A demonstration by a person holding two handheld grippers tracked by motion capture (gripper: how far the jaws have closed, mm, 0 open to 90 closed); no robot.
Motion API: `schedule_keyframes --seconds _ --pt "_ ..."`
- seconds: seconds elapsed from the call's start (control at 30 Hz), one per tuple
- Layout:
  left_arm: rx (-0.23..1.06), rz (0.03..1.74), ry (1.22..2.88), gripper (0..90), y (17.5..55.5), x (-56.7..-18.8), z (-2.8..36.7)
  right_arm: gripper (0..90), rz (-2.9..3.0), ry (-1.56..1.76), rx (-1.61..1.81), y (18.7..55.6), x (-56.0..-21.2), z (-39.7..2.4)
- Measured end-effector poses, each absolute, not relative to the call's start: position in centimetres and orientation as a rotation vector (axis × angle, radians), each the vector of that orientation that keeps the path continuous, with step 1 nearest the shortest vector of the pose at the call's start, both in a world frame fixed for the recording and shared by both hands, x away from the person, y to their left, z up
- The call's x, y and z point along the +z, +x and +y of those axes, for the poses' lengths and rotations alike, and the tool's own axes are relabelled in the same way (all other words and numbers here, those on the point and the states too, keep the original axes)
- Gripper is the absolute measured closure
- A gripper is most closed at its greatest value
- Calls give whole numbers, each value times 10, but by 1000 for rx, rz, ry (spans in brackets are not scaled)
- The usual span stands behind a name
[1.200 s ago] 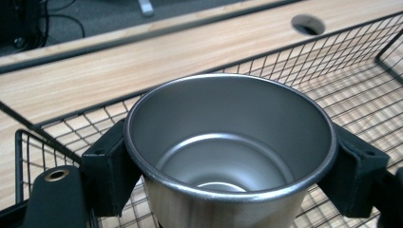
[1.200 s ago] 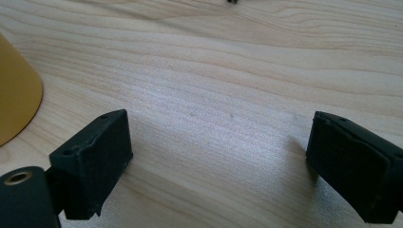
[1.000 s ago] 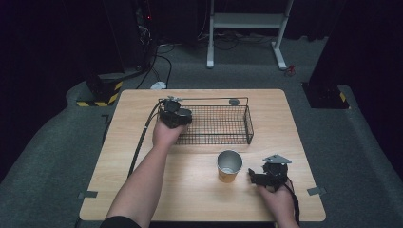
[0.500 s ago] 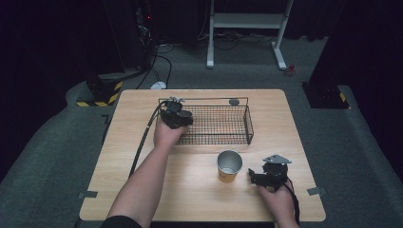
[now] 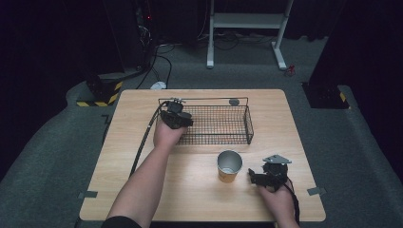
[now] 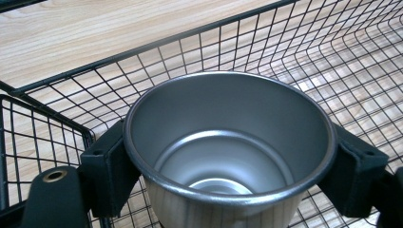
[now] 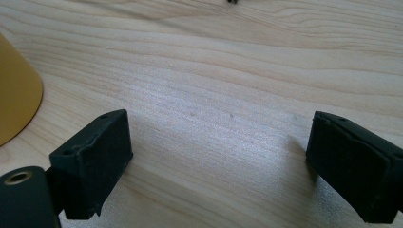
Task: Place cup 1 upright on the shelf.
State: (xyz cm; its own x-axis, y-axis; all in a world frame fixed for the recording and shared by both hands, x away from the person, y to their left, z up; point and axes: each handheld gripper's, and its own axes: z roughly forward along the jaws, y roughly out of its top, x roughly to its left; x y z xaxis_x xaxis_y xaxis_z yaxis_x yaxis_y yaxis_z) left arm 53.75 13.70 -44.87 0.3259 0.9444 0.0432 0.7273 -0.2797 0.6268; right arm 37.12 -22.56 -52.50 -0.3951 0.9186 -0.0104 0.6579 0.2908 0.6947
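In the left gripper view my left gripper (image 6: 232, 172) is shut on a steel cup (image 6: 228, 142) with a wood-grain outside, its pads (image 6: 111, 164) pressing on both sides below the rim. The cup stands upright inside the left end of a black wire basket (image 6: 157, 57). The high view has this gripper (image 5: 176, 117) over the basket's (image 5: 248, 124) left end. My right gripper (image 5: 255, 177) rests low on the table, open, just right of a yellow cup (image 5: 229, 166) with a steel inside. Between its pads (image 7: 95, 156) lies bare wood, with the yellow cup (image 7: 14, 95) at the left edge.
A small grey disc (image 5: 234, 101) lies on the wooden table (image 5: 142, 190) behind the basket. Cables trail from both grippers toward the near edge. Dark carpet, a striped block (image 5: 97, 97) and desk legs lie beyond the table.
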Motion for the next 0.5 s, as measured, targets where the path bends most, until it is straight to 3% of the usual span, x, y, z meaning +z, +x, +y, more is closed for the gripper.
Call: schedule_keyframes --seconds 0.5 --pt "555 1461 2141 176 536 -448 141 73 2157 1413 863 371 -525 -226"
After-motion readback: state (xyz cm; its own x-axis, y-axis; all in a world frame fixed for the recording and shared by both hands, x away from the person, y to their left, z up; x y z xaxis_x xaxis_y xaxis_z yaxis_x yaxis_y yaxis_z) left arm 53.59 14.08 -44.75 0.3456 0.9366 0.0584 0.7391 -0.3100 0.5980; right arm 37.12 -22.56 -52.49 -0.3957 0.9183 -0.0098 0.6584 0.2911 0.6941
